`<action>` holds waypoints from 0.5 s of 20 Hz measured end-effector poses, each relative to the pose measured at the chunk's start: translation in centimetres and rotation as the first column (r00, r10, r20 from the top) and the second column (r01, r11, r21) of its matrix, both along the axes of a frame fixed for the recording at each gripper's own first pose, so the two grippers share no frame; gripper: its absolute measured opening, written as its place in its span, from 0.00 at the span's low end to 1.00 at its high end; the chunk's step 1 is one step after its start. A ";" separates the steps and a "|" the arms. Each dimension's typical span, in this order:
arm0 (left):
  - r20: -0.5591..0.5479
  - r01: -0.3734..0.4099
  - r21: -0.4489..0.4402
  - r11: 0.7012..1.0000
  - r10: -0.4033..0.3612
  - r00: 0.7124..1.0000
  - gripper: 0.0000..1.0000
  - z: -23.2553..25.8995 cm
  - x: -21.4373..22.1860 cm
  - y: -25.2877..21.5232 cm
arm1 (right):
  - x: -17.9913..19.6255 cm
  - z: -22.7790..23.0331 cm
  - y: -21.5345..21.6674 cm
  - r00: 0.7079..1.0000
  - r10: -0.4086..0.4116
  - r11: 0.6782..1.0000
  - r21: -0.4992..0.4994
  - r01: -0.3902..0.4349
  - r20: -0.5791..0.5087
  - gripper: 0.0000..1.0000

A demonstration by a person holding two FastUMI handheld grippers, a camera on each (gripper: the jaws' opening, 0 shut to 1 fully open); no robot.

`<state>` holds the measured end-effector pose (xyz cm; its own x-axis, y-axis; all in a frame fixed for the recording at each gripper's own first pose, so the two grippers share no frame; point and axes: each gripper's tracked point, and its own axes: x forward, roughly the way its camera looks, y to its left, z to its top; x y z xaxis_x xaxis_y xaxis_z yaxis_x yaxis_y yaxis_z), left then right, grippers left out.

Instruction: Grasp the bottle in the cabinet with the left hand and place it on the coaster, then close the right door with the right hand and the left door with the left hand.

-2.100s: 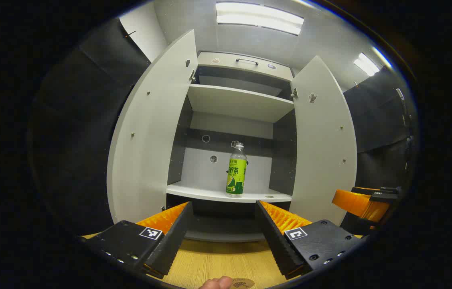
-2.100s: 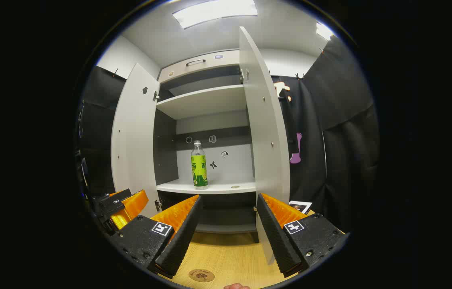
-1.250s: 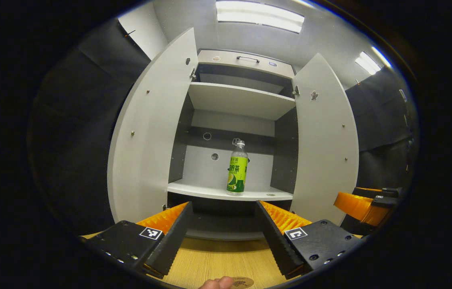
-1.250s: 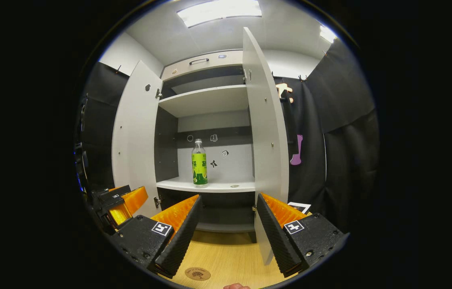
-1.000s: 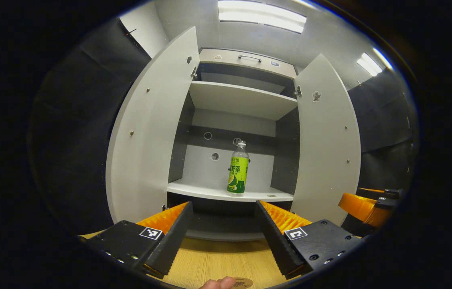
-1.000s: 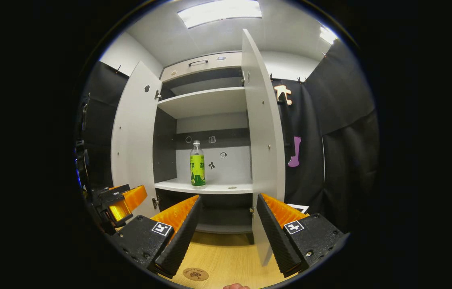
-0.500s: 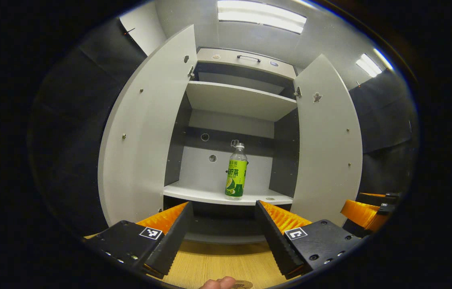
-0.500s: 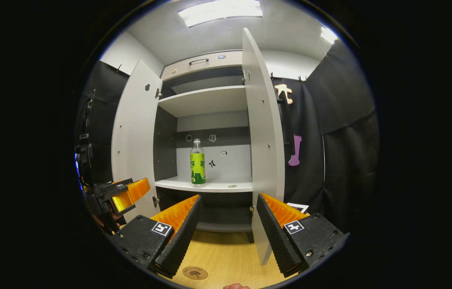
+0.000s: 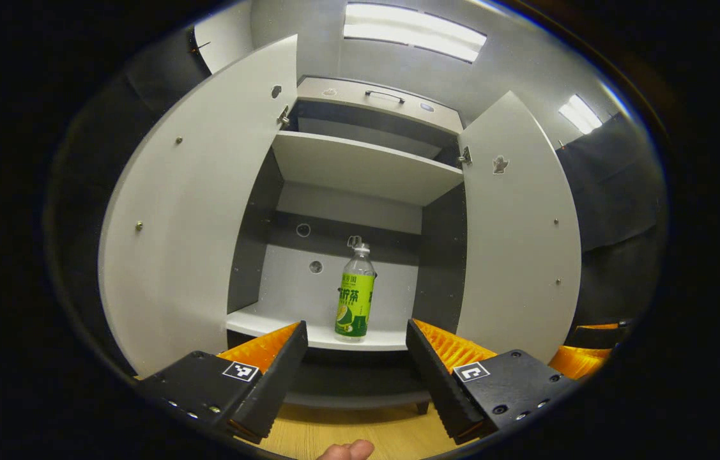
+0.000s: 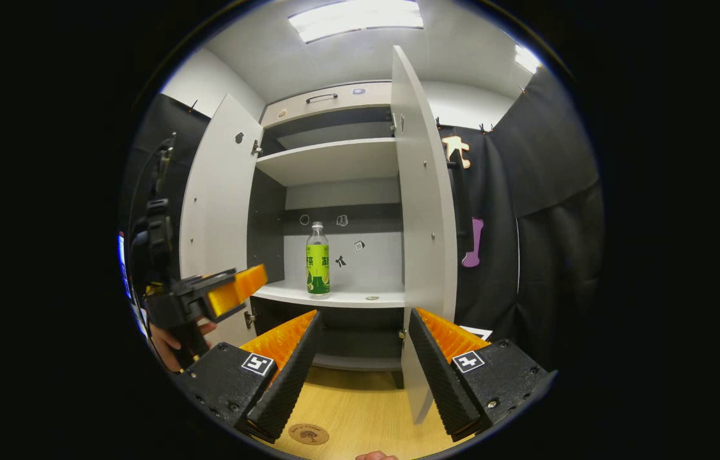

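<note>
left gripper view: left tongs [image 9: 354,358] are spread wide w/ nothing btwn them, pointed straight into the cabinet [image 9: 366,167]. the bottle [image 9: 355,293] (clear w/ a green label) stands upright on the lower shelf [image 9: 283,327], near the front edge, and lines up in the gap btwn the two fingers but farther back, not touching them. left door [image 9: 190,211] and right door [image 9: 516,236] both swung wide open. a bit of the wooden surface [image 9: 360,431] shows at the bottom, w/ a fingertip [image 9: 347,451] poking in at the very edge. the other tool peeks in at the lower right, too cut off to say much.

right gripper view: right tongs [image 10: 363,367] also wide open and empty, sitting low over the wooden surface. the coaster [image 10: 308,434] (round, brown) lies flat on the surface btwn the fingers, closer to the left one. bottle sits on the lower shelf inside, upright, well apart from the coaster. the right door's edge faces the cam, just beyond the right finger. over on the left the left tongs are up at about shelf height in front of the left door, held by a hand [image 10: 171,338].
</note>
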<state>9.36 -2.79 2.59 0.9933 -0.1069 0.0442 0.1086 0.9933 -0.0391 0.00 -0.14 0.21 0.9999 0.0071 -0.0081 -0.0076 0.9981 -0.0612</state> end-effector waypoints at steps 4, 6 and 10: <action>0.010 0.028 -0.006 1.000 -0.028 1.000 0.99 0.6 4.6 -1.0 | 0.0 0.5 0.0 1.000 0.010 1.000 -0.001 -0.010 0.011 0.84; 0.009 0.030 0.001 1.000 -0.030 1.000 0.99 0.9 7.0 -1.3 | 0.0 0.6 -0.1 1.000 0.005 1.000 -0.011 -0.004 0.010 0.84; 0.034 0.008 0.052 0.999 -0.010 0.999 0.95 1.1 11.5 -1.6 | 0.2 0.6 0.0 1.000 0.005 1.000 0.005 -0.005 0.003 0.84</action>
